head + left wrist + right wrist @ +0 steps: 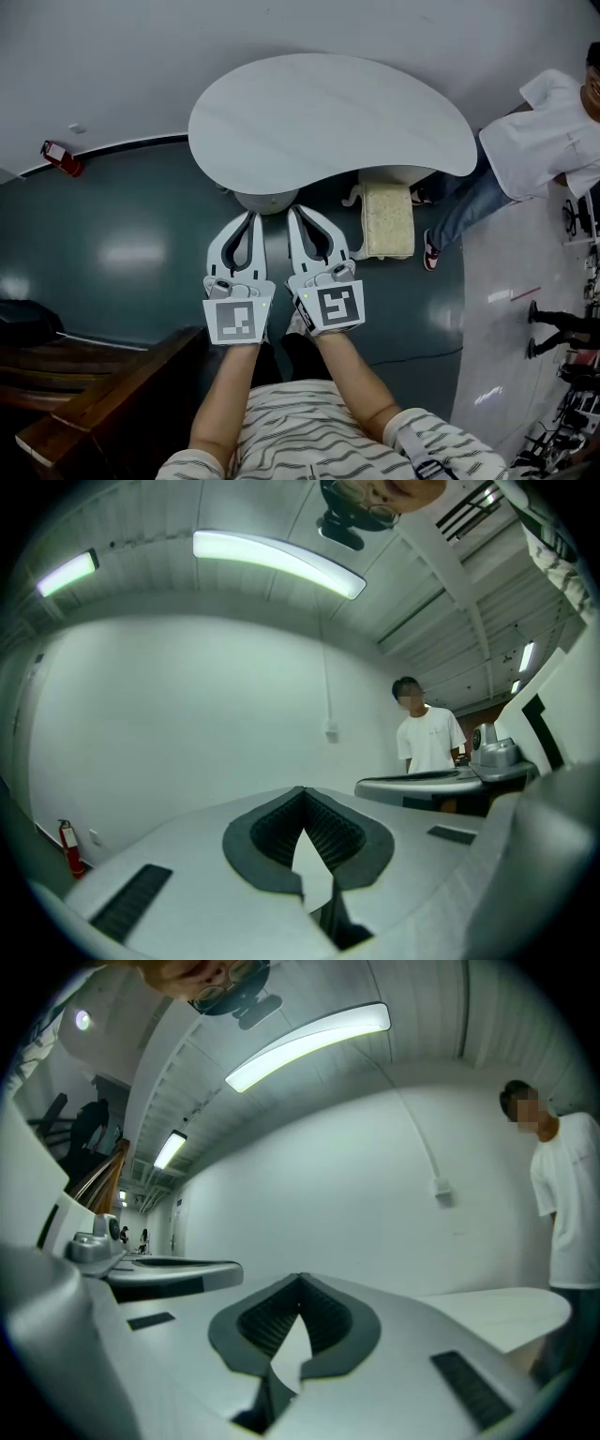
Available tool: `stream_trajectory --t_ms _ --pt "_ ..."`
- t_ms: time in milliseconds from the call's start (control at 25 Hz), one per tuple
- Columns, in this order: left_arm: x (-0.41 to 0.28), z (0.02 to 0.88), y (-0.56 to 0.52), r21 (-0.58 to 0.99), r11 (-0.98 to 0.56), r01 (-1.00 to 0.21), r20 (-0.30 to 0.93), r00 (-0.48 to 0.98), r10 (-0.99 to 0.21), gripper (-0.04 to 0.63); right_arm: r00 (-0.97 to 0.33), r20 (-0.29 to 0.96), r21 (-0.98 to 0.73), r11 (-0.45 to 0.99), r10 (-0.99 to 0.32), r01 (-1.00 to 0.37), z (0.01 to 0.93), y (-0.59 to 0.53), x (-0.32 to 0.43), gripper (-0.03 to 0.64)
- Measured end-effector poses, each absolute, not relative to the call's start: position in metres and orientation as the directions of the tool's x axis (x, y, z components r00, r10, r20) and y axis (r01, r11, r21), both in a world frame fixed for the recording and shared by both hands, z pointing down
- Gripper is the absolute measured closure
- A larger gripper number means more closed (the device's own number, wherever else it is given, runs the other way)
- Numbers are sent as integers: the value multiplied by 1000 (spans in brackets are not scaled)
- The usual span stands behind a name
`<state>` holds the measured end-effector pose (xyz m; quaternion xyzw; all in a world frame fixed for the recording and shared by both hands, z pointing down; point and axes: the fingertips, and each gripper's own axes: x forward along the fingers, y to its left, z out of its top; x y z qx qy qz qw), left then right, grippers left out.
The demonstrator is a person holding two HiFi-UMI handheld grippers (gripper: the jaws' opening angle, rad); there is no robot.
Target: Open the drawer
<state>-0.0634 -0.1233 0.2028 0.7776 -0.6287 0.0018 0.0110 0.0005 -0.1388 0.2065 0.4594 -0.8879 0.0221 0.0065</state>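
No drawer shows plainly in any view. In the head view my two grippers are held side by side, pointing at the near edge of a white kidney-shaped table. The left gripper has its tips together with nothing between them, and so does the right gripper. In the left gripper view the left gripper points at a bare white wall, its ribbed pads meeting at the tip. The right gripper view has the right gripper closed the same way, with the white table top just beyond on the right.
A rounded pedestal stands under the table, with a cream stool on carved legs beside it. A person in a white shirt stands at the right. A red fire extinguisher sits by the left wall. Dark wooden furniture fills the lower left.
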Motion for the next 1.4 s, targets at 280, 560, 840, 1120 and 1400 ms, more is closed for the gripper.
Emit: stream_trajectory --t_ms 280,560,840,1120,1400 --pt "-73 226 -137 2 -197 -980 -17 197 -980 595 -585 40 -41 584 -810 -811 247 -150 -12 603" --pt "-91 294 -168 -23 -242 -970 45 241 -969 595 -557 22 -52 555 -830 -830 294 -176 -25 603" --pt "-99 352 -172 -7 -261 -965 43 261 -964 595 -505 46 -76 501 -862 -862 354 -184 -29 604" --pt "-92 387 -176 10 -283 -959 47 283 -958 595 -484 65 -94 478 -873 -874 394 -192 -25 603" --pt "-87 443 -176 38 -286 -958 62 288 -956 595 -468 86 -113 458 -880 -882 456 -196 -21 603"
